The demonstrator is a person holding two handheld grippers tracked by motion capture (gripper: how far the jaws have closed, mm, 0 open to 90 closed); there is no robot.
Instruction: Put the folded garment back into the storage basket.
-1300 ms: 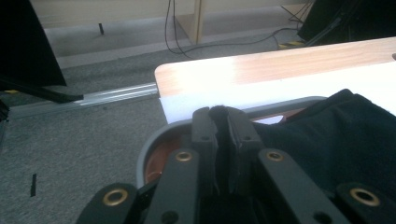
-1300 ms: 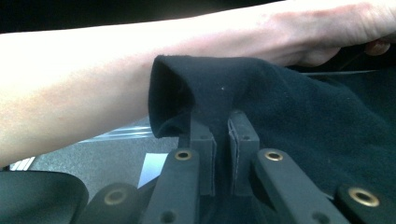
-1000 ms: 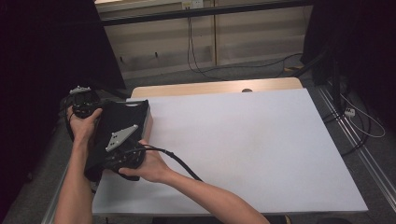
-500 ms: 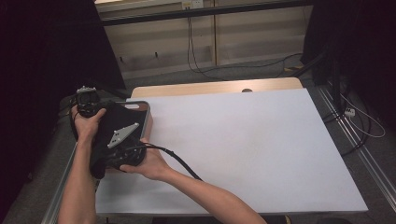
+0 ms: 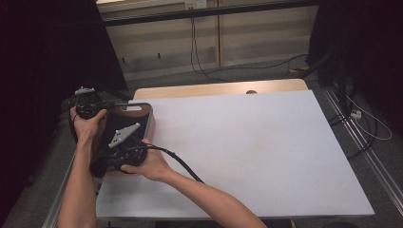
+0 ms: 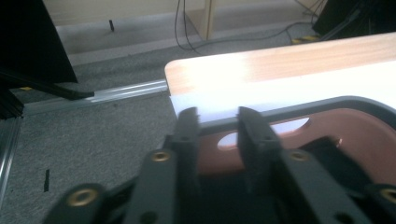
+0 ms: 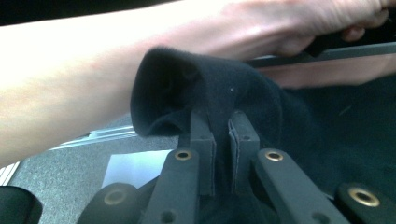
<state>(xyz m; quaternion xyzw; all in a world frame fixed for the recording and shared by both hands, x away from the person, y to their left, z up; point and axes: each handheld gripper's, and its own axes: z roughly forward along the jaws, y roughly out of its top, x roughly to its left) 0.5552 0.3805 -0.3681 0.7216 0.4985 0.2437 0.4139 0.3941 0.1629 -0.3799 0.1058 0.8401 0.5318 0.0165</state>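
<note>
Since half a second back: left gripper [image 5: 88,105] jaws just opened up, nothing between them now. Dark cloth [image 5: 119,137] flatter on the tray [image 5: 148,124] than before.

High view: tray sits at left edge of white table [image 5: 247,152], rim grey, handle slot at far end. Cloth lies in tray, near end bunched and hanging over tray's near edge. Left gripper held at tray's far left corner, just beside the rim. Right gripper [image 5: 119,159] low at tray's near end, on the bunched cloth, cable trailing right across the table. Grey three-cornered plate over middle of cloth.

Left gripper view: left gripper [image 6: 217,122] spread, gap clear. Tips stand just past tray rim [image 6: 327,105]; reddish-brown tray floor and handle slot right behind them. Cloth [image 6: 224,196] dark at bottom, under the jaws, not gripped. Wooden table edge [image 6: 280,65] and grey carpet beyond.

Right gripper view: right gripper [image 7: 220,126] pinching a fold of cloth [image 7: 224,88]; fabric runs down between the pads, bulges above tips. Rest of cloth spreads right. Forearm across top, left hand [image 7: 327,23] on its gripper at upper right, tray rim [image 7: 327,55] below it.
</note>
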